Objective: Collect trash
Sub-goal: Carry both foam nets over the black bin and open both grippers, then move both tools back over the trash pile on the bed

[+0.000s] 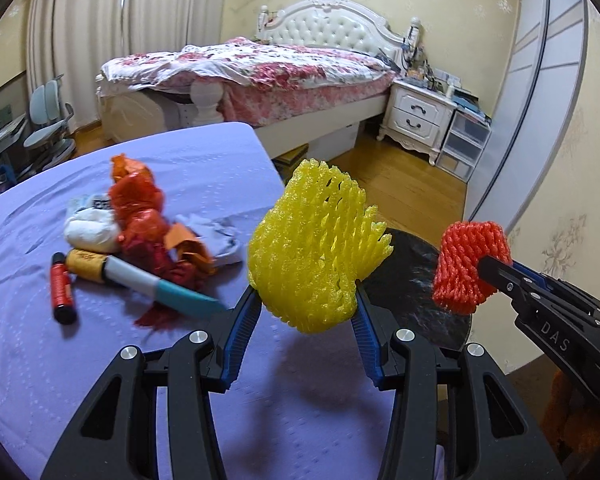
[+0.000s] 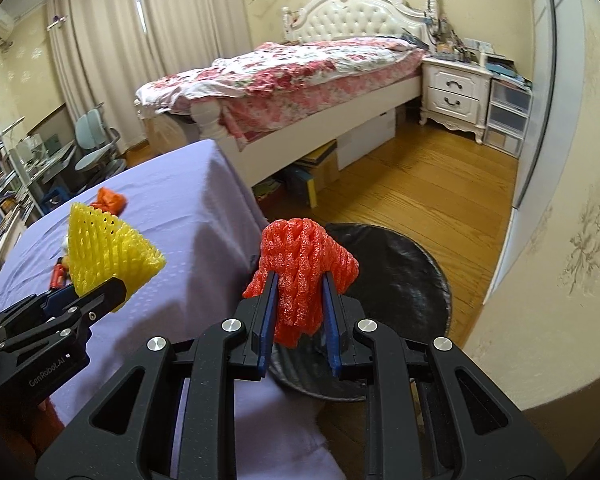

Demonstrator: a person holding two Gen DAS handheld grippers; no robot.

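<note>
Yellow foam net (image 1: 312,248) is clamped in my left gripper (image 1: 306,300), red foam net (image 2: 300,276) in my right gripper (image 2: 300,300). Only the left wrist view shows the table litter (image 1: 140,232) and "DAS"; the right wrist view reads "GenRobot.AI".

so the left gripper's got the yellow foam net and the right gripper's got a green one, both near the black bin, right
Not quite: the right gripper holds a red foam net, not green, as the right wrist view shows. The left gripper does hold the yellow foam net, both near the black bin.

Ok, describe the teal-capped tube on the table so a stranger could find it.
Start at the purple-covered table. In the litter pile left of the yellow foam net, the tube lies flat beside a small red bottle. Only it has a white body with a teal end.
</note>
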